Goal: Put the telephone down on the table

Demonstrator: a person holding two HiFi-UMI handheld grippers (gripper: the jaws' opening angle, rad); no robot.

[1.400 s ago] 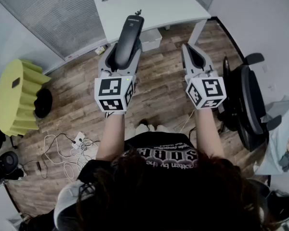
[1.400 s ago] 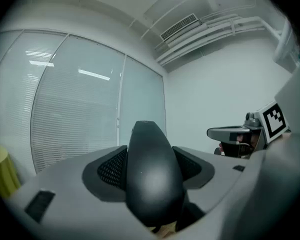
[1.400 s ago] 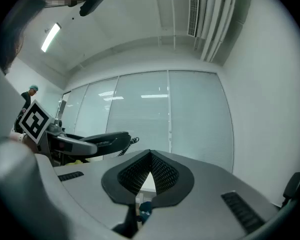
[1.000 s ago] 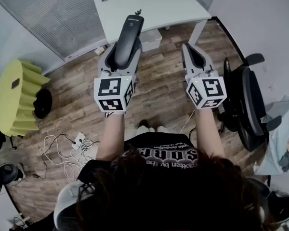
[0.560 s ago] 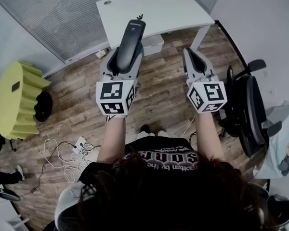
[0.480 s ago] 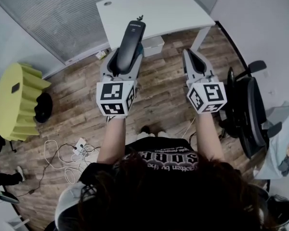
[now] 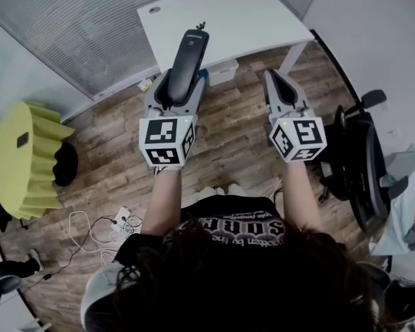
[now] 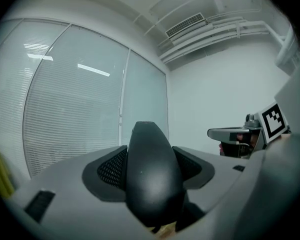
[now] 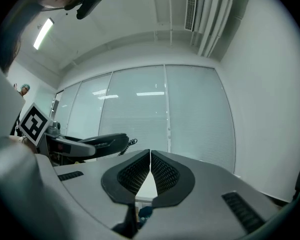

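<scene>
Left gripper (image 7: 174,92): jaws spread wide, pinching the black telephone handset (image 7: 185,57), held level.
Right gripper (image 7: 272,81): jaws pressed together, nothing between.
Handset position: far end overlaps the white table's (image 7: 249,12) near edge.

Even, cool office light fills all three views. A ceiling strip lamp (image 9: 43,33) glows at the upper left of the right gripper view, and lamps glint in the glass wall (image 9: 190,114). The white desk (image 7: 228,12) is bright, shadows soft. Both gripper views bulge, with black corners.
</scene>
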